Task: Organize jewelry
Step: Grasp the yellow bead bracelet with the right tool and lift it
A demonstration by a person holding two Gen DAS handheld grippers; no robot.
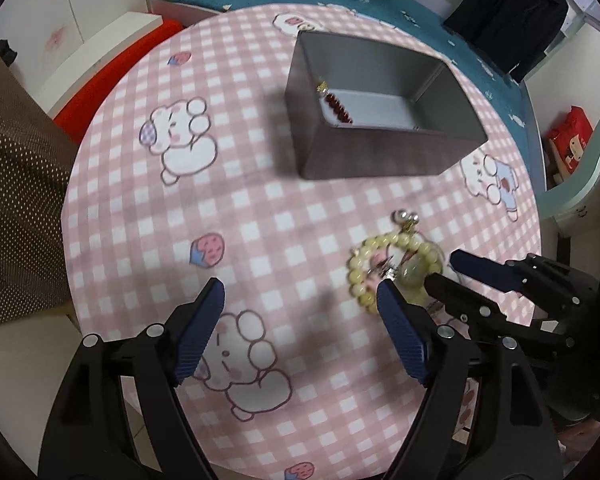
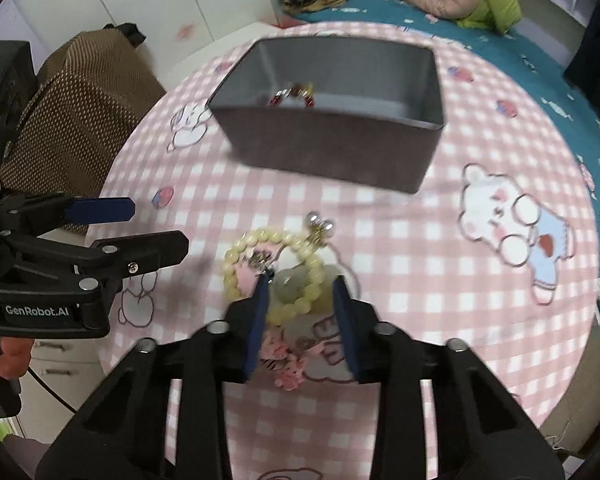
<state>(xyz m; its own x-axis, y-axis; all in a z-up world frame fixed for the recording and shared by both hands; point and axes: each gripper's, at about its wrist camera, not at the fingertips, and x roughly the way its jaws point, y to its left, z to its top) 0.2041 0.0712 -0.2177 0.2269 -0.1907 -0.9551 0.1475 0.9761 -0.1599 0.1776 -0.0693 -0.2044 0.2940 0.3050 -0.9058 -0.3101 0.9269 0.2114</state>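
A grey open box (image 1: 380, 128) (image 2: 332, 140) stands on the round table with the pink checked cloth (image 1: 260, 220). A red bead bracelet (image 1: 337, 107) (image 2: 294, 95) lies inside it. A pale yellow bead bracelet (image 1: 388, 256) (image 2: 276, 260) lies on the cloth near a greenish jade piece (image 2: 290, 286) and a small pink trinket (image 2: 286, 364). My right gripper (image 2: 300, 292) is open, its fingers straddling the jade piece and the bracelet's near side. My left gripper (image 1: 300, 292) is open and empty, left of the bracelet. The right gripper also shows in the left wrist view (image 1: 448, 268).
A bed with a teal cover (image 2: 500, 40) and clothes lies behind the table. A brown dotted chair (image 2: 80, 104) stands at the left. A red box (image 1: 572, 140) sits on a shelf at the right.
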